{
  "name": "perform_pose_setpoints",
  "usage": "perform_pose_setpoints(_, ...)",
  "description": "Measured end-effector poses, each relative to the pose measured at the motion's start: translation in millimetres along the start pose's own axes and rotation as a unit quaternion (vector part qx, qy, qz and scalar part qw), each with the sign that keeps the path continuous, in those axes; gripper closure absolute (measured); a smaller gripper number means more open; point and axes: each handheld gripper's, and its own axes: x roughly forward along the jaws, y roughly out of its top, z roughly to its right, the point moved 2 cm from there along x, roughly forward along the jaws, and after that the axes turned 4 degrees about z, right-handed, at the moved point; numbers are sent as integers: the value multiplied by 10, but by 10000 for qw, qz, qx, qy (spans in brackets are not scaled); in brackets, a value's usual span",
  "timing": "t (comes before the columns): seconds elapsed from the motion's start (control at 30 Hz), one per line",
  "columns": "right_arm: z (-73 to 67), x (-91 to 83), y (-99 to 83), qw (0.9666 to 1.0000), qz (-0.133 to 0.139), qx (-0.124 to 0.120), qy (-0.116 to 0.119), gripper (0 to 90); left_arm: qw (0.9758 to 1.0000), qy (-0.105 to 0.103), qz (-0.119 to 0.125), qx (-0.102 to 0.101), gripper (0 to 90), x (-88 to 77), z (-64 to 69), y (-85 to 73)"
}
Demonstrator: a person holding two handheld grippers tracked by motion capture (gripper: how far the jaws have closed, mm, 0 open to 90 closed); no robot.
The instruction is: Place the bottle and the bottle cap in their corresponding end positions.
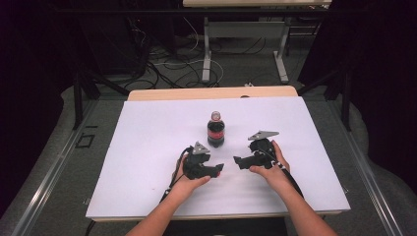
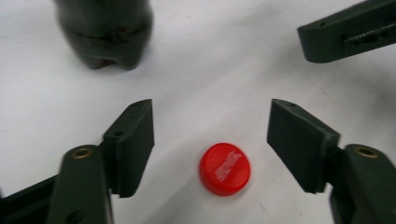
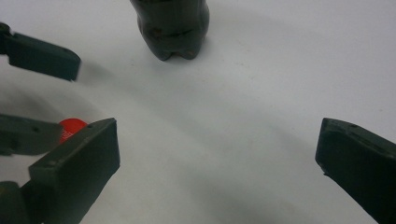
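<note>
Each black hand-held gripper (image 1: pixel 220 170) carries a grey three-cornered plate (image 1: pixel 200 148).

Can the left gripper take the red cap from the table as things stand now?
Probably yes. The red cap lies flat on the white table between the open jaws of the left gripper, with nothing in between.

A white sheet (image 1: pixel 147 147) is laid over the wooden surface (image 1: pixel 162 93); cables (image 1: pixel 167 64) are strewn on the floor (image 1: pixel 49 162) beyond.
</note>
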Motion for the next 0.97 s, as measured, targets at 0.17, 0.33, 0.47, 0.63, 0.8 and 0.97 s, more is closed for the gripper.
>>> perform_pose_setpoints(0.17,42,-11,-22,10000,10,64,-44,0,9995,172,223,-117,266,-197,-245,-25)
perform_pose_setpoints(0.33,84,-23,-46,9999,18,134,-76,0,9981,331,324,-405,250,-417,-493,-64)
perform_pose_setpoints(0.47,130,-38,-63,9998,68,153,-120,0,9972,483,335,-457,243,-591,-635,-82)
perform_pose_setpoints(0.63,180,-53,-84,9996,81,216,-149,0,9940,891,431,-462,158,-755,-779,-146)
perform_pose_setpoints(0.8,210,-68,-102,9995,92,237,-181,0,9898,1128,538,-684,20,-890,-939,-235)
perform_pose_setpoints(0.97,249,-74,-134,9994,88,240,-237,0,9845,1343,681,-901,5,-1027,-1098,-311)
